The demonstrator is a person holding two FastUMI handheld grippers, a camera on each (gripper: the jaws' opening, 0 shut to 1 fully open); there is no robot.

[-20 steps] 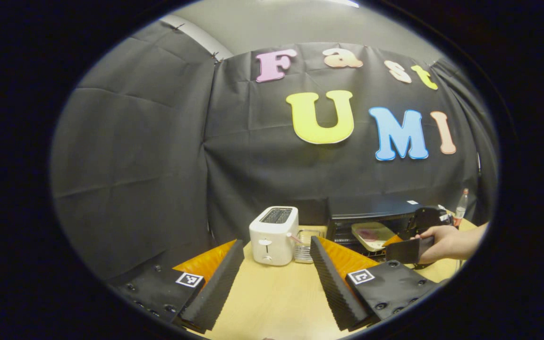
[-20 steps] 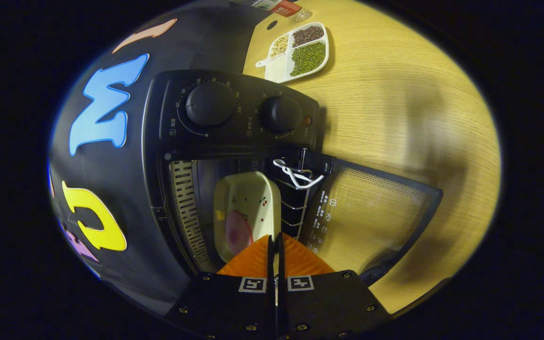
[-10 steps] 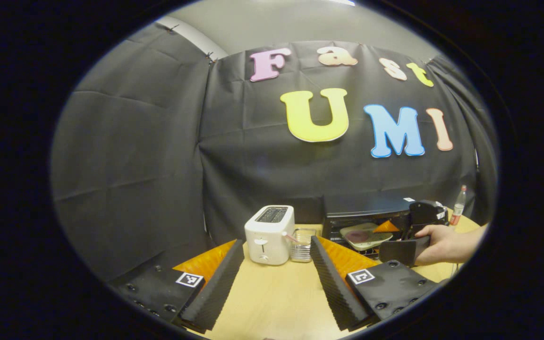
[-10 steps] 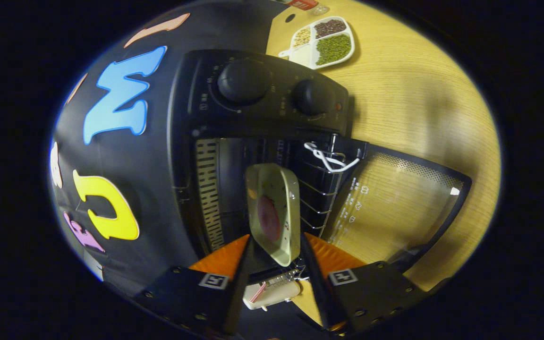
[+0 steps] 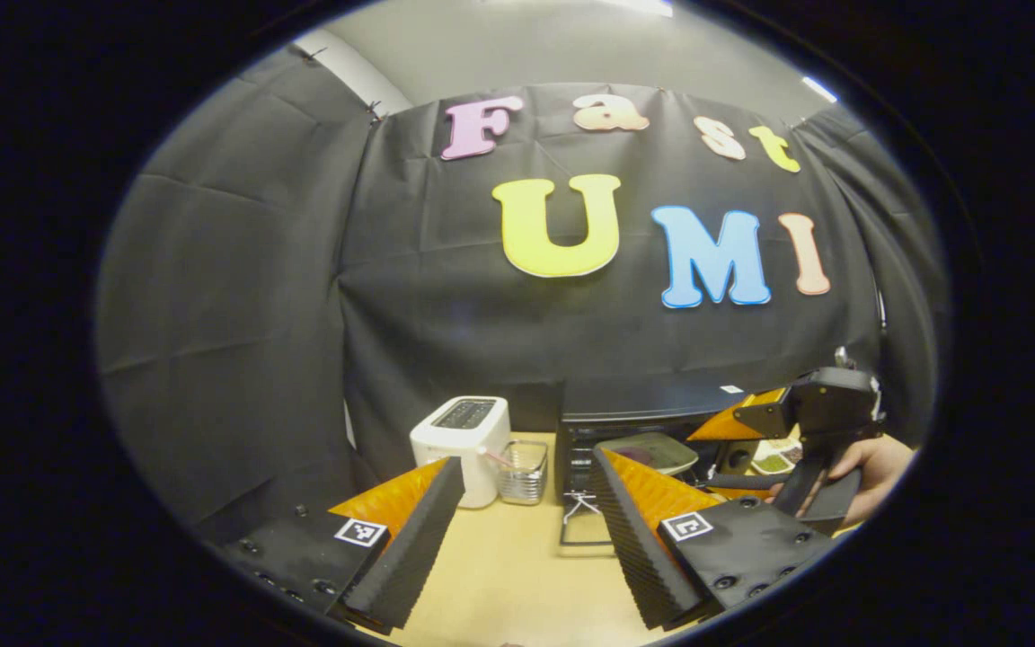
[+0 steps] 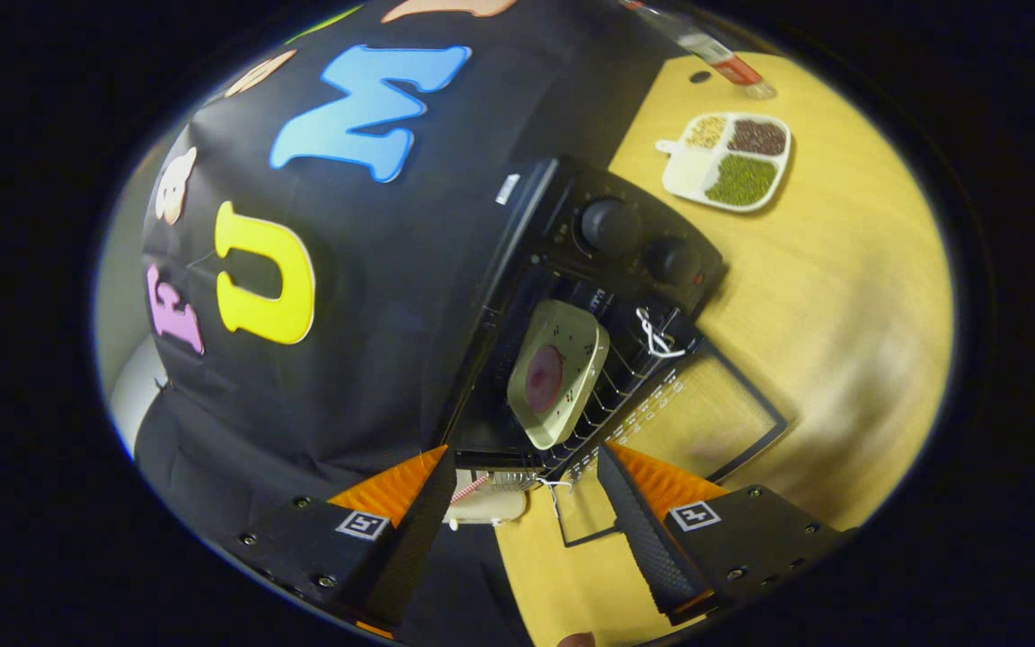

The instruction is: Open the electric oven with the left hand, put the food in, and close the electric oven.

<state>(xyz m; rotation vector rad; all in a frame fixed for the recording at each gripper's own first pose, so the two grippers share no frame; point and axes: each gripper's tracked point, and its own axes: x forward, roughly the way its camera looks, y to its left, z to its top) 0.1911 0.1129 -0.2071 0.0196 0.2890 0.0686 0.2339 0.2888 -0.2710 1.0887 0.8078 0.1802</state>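
Note:
The black electric oven [image 6: 612,235] stands with its glass door [image 6: 706,422] folded down flat on the table. A pale plate [image 6: 562,373] carrying a reddish piece of food [image 6: 544,377] rests on the wire rack inside the cavity. My right gripper [image 6: 525,452] is open and empty, a short way back from the oven mouth. In the left gripper view the oven [image 5: 634,415] sits ahead to the right with the plate [image 5: 648,449] inside. My left gripper [image 5: 526,467] hangs open above the table, well short of the oven. A hand [image 5: 877,463] holds the right gripper [image 5: 720,454] at the oven's front.
A white toaster [image 5: 462,442] and a small glass container [image 5: 522,469] stand left of the oven. A divided tray of beans [image 6: 733,162] and a bottle [image 6: 715,58] lie beyond the oven's knob side. Bare wooden table [image 5: 517,575] spreads under my left gripper.
The right gripper went from shut on the plate to open, left the plate on the oven rack and drew back. The left gripper swung so the oven sits nearer centre.

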